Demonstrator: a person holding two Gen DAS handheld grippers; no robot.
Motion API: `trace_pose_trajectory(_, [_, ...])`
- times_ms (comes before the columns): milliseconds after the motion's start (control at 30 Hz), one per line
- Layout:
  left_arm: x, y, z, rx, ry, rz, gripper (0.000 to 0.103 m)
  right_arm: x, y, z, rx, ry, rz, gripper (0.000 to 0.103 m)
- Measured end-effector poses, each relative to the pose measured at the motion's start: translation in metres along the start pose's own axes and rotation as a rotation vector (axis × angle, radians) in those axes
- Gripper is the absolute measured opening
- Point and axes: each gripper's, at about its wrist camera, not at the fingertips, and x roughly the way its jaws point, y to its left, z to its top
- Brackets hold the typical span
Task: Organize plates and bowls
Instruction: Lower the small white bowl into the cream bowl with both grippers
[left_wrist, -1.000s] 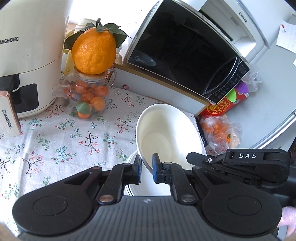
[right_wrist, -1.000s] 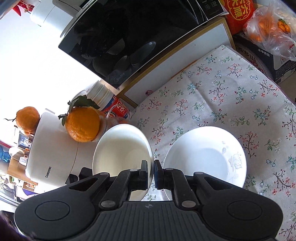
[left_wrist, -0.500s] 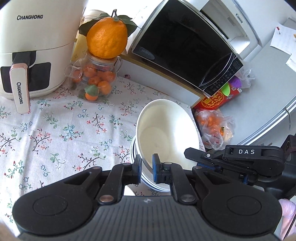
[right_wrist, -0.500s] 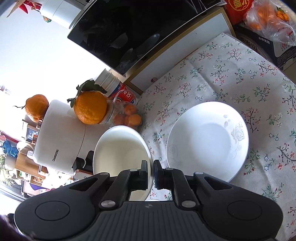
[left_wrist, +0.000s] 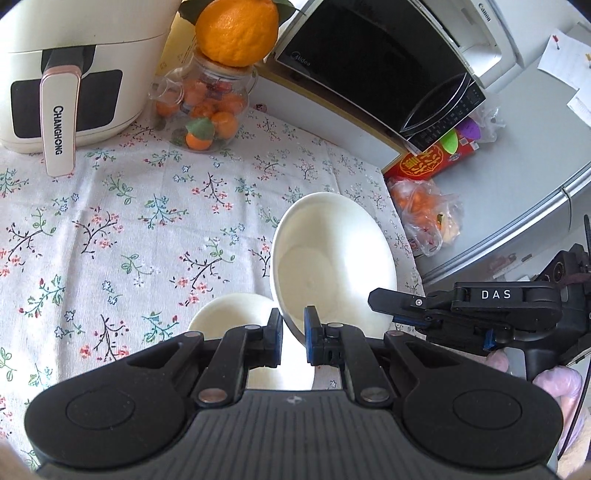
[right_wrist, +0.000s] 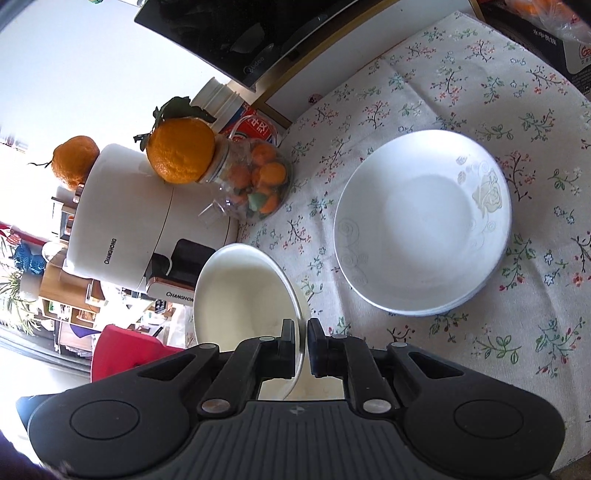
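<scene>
My left claw (left_wrist: 292, 338) pinches the rim of a cream bowl (left_wrist: 332, 262) at lower centre of its view, tilted with its hollow facing the camera; a second cream bowl (left_wrist: 232, 314) shows just below and left of it, and I cannot tell whether they touch. My right claw (right_wrist: 301, 343) pinches the rim of a cream bowl too, held on edge at lower centre. Past it, right of centre, a stack of white plates (right_wrist: 424, 229) with a rose print rests on the bench's floral cloth (right_wrist: 498, 92). Farther back, a glass jar of small oranges (left_wrist: 205, 107) carries a big orange (left_wrist: 236, 31) on its lid, beside a cream air fryer (left_wrist: 62, 66) at upper left. A black microwave (left_wrist: 380, 70) sits at upper right, with a bag of oranges (left_wrist: 424, 210) below it.
</scene>
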Motion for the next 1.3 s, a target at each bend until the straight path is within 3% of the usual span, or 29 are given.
trace_pose_trajectory(433, [-0.006, 0.012, -0.013, 0.003, 0.062, 0.014, 0.01, 0.01, 0.001, -0.019, -0.035, 0.08, -0.02, 0.009])
trace_pose_trajectory(767, [0.001, 0.023, -0.021, -0.008, 0.142, 0.059, 0.01, 0.031, 0.0, -0.037, -0.068, 0.168, -0.084, 0.009])
trace_pose_trajectory(1300, [0.011, 0.026, -0.024, 0.013, 0.197, 0.091, 0.015, 0.038, -0.002, -0.039, -0.087, 0.205, -0.119, 0.011])
